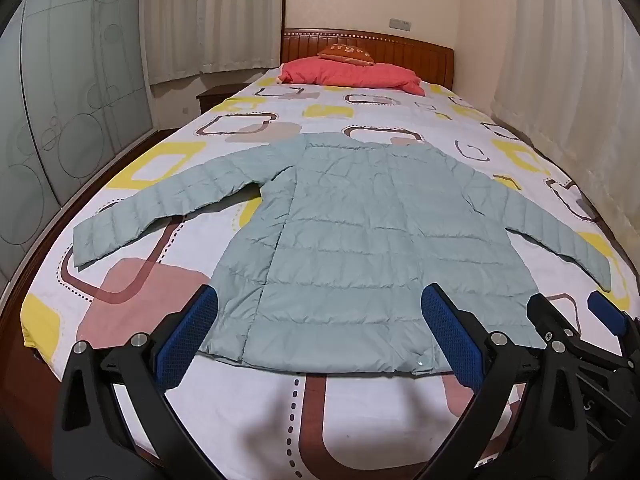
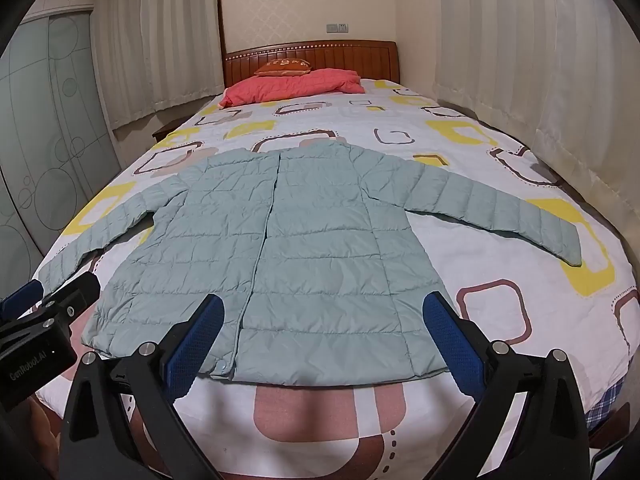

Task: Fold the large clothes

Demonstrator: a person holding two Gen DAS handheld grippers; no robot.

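A: What does the left wrist view show?

B: A pale green quilted jacket [image 1: 340, 240] lies flat on the bed [image 1: 248, 412], front side up, with both sleeves spread out to the sides. Its hem is at the near end of the bed, and the collar points toward the wooden headboard [image 1: 400, 50]. The left gripper [image 1: 320, 328] hovers over the hem, and its blue fingers [image 1: 188, 336] stand wide apart and hold nothing. The right gripper [image 1: 572, 320] shows at the right edge of this view, beside the cuff of one sleeve.

A: What lies at the far end?

B: A coral red quilt [image 1: 356, 72] with a small orange cushion [image 1: 346, 54] on top of it. The bedsheet has yellow, brown and pink squares. White curtains [image 1: 212, 20] hang on the left.

A: And the right wrist view?

B: The same jacket [image 2: 312, 240], seen more from the right. Its closed front line runs from the collar down to a snap button [image 2: 219, 365] at the hem. The right gripper [image 2: 324, 328] is above the hem too; its fingers [image 2: 448, 332] are wide and empty. The left gripper [image 2: 48, 300] shows at the left edge, near the other cuff.
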